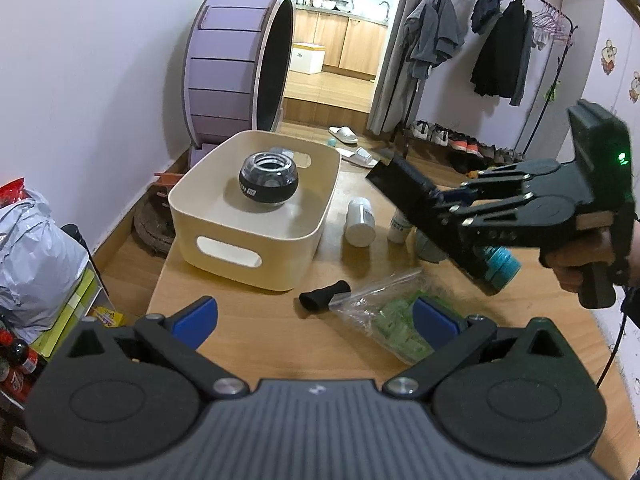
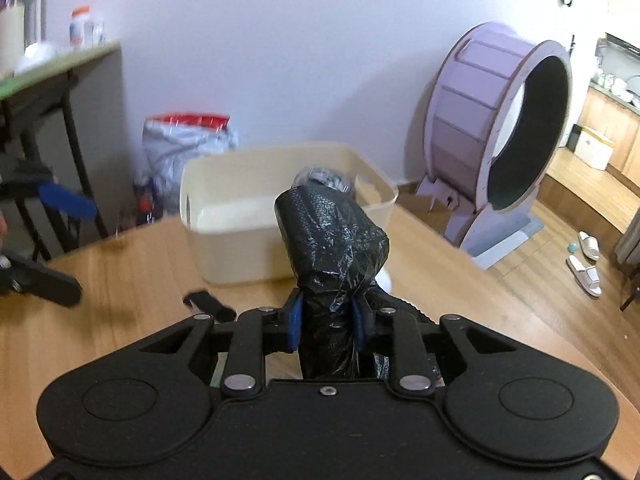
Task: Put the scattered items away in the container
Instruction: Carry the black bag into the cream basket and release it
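Note:
A cream plastic bin stands on the wooden table and holds a black and clear gyro ball. My left gripper is open and empty above the table's near edge. My right gripper is shut on a roll of black plastic bags and holds it above the table to the right of the bin; in the left wrist view the roll points toward the bin. On the table lie a small black tube, a clear bag of green pieces, two white bottles and a teal-capped bottle.
A large purple cat wheel stands on the floor behind the table. A grey plastic bag and cola bottles sit to the left. A clothes rack, shoes and slippers are at the back right.

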